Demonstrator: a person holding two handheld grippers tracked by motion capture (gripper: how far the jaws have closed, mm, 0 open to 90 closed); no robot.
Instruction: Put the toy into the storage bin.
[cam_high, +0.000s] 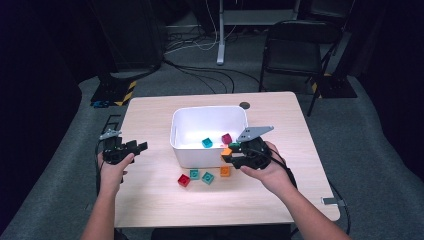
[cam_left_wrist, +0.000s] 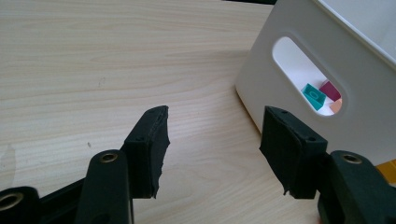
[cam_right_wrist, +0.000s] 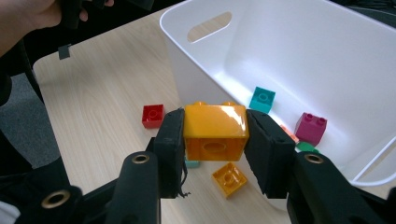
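My right gripper (cam_right_wrist: 215, 135) has its two pads clamped on the sides of a large orange brick (cam_right_wrist: 215, 131), which sits squarely between them, studs facing away from the camera (the brick hangs clear of the table, just beside the near wall of the white bin (cam_right_wrist: 299, 51)). Below it on the wood lie a small orange brick (cam_right_wrist: 229, 178) and a red brick (cam_right_wrist: 152, 115). Inside the bin I see a teal brick (cam_right_wrist: 262, 99) and a magenta brick (cam_right_wrist: 311, 128). My left gripper (cam_left_wrist: 212, 140) has its jaws apart with nothing between them, over bare table (cam_left_wrist: 93, 60) beside the bin's handle slot.
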